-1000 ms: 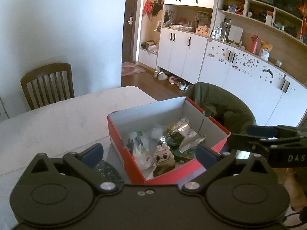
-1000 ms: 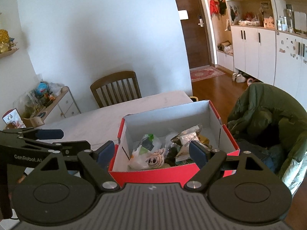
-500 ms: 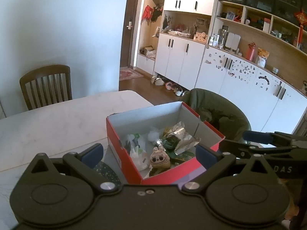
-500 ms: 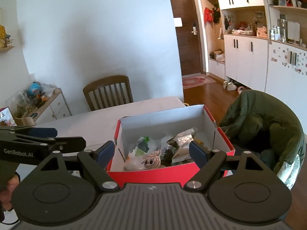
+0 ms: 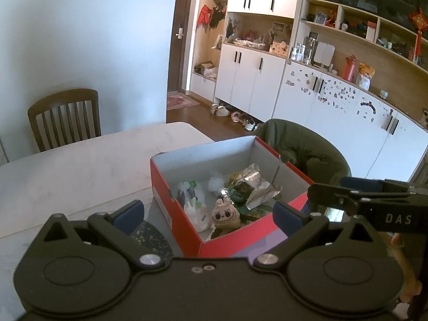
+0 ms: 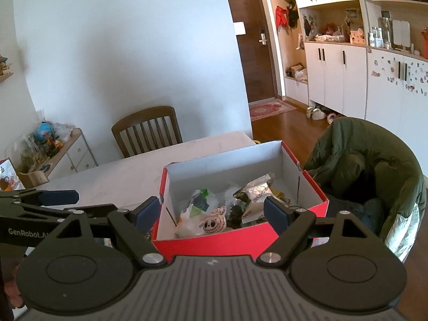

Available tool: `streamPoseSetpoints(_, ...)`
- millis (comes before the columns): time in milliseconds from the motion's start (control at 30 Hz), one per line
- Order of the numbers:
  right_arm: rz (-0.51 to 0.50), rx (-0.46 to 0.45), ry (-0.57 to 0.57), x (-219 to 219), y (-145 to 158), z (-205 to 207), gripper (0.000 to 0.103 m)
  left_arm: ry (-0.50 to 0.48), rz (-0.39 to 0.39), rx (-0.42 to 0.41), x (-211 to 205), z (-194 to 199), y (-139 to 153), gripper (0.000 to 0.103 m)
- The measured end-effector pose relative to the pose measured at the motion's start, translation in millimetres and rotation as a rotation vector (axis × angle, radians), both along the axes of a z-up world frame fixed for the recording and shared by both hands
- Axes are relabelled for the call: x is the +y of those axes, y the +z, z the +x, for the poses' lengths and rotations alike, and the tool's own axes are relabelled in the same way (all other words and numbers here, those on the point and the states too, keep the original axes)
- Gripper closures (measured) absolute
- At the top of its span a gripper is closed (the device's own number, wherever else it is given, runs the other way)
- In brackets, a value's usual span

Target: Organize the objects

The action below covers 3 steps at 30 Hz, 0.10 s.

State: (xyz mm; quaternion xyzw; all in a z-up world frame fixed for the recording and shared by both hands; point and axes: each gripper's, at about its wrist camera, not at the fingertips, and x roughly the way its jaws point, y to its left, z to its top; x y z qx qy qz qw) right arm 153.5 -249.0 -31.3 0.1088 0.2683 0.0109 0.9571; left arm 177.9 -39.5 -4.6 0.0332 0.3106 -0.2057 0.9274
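home | dining table [image 5: 80, 165] | wood chair [image 6: 147, 131] | cabinets [image 5: 248, 80]

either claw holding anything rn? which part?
Nothing held. Left claw and right claw are both open, apart from the red cardboard box.

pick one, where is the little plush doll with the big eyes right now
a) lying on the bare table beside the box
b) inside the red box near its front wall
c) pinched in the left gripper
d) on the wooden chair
b: the plush doll lies inside the red box by its near wall, among plastic bags and foil wrappers, while the left gripper and right gripper are both open and empty.
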Motion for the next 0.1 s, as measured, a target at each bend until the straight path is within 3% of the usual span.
streamPoseSetpoints(100, 0.004, -0.001, -0.008, 0.2, 0.5, -0.7, 0.018, 0.006, 0.002, -0.008, 1.1, 0.0, 1.2, 0.001)
